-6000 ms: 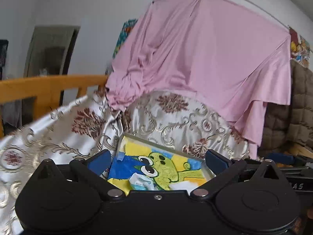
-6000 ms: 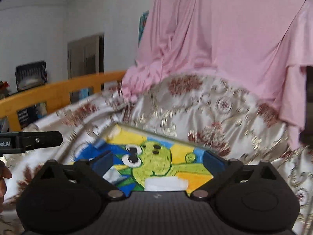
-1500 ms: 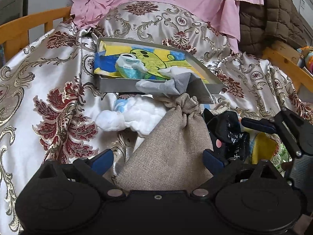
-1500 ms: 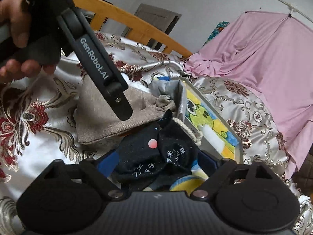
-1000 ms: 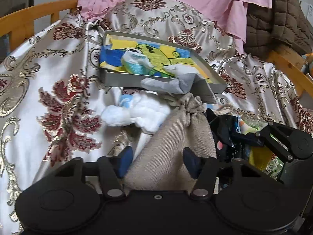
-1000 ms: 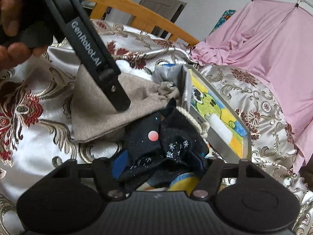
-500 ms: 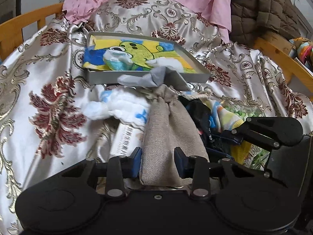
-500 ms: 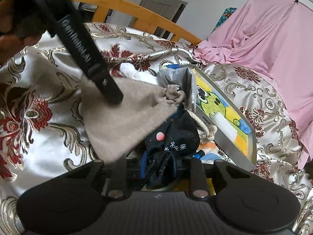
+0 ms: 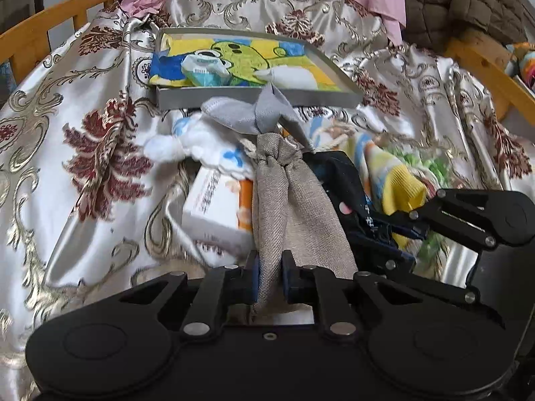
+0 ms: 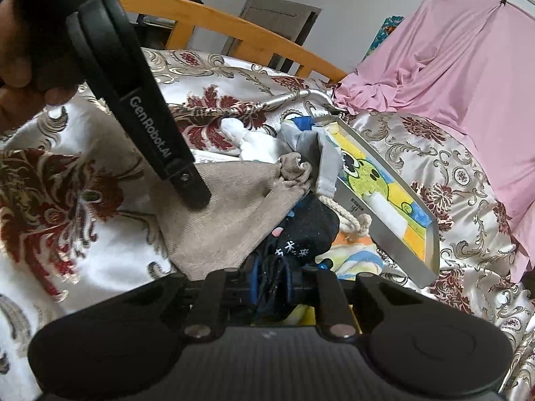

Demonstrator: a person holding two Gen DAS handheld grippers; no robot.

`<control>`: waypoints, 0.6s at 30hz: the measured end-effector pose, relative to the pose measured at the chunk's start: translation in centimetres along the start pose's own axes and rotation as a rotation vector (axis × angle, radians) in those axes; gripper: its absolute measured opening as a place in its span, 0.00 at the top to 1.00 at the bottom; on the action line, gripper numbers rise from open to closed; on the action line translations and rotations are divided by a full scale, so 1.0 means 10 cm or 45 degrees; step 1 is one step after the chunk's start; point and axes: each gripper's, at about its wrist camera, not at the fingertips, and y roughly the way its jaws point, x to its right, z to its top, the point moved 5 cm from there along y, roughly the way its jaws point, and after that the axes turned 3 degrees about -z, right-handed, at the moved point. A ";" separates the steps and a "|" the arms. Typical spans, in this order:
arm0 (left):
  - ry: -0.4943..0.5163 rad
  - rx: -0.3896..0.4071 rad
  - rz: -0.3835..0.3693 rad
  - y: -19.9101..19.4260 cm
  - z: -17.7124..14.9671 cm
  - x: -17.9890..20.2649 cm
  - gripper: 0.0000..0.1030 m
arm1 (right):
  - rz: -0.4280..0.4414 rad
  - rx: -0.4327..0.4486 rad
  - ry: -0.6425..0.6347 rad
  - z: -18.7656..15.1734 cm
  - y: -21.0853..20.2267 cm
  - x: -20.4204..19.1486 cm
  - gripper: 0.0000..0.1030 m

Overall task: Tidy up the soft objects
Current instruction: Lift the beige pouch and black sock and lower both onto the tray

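Observation:
My left gripper (image 9: 270, 275) is shut on the bottom edge of a beige burlap drawstring pouch (image 9: 294, 214), which also shows in the right wrist view (image 10: 234, 214). My right gripper (image 10: 272, 279) is shut on a black patterned cloth (image 10: 301, 237), which lies right of the pouch in the left wrist view (image 9: 347, 187). A grey tray (image 9: 254, 98) with a green cartoon towel holds a small packet (image 9: 204, 67) and a white roll (image 9: 291, 78). A grey cloth (image 9: 254, 113) drapes over its near rim. A white fluffy cloth (image 9: 200, 143) lies to the left.
A white and orange box (image 9: 220, 214) lies under the pouch. A yellow striped cloth (image 9: 391, 173) and a rope (image 10: 351, 217) lie right of the black cloth. All rest on a floral satin bedspread (image 9: 83, 133). Wooden bed rails (image 10: 234, 40), a pink sheet (image 10: 451, 67) and a brown quilt (image 9: 461, 0) stand behind.
Both grippers have closed further: the left now pinches the burlap pouch tightly, the right pinches the black cloth. The pouch has bunched narrower, uncovering more of the box beneath.

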 end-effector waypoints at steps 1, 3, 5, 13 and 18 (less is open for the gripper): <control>0.005 -0.007 0.001 -0.03 -0.03 0.02 0.88 | 0.002 0.000 -0.011 -0.01 -0.03 -0.02 0.84; 0.022 -0.027 0.010 -0.11 -0.09 0.07 0.90 | 0.008 -0.002 -0.026 -0.01 -0.08 -0.04 0.84; 0.021 -0.050 0.016 -0.17 -0.16 0.10 0.90 | 0.013 -0.004 -0.031 0.00 -0.15 -0.06 0.84; 0.043 -0.149 0.038 -0.43 -0.44 0.20 0.91 | 0.041 -0.008 -0.012 0.00 -0.46 -0.11 0.84; 0.051 -0.160 0.033 -0.65 -0.47 0.26 0.92 | 0.045 0.001 0.052 0.00 -0.68 -0.06 0.84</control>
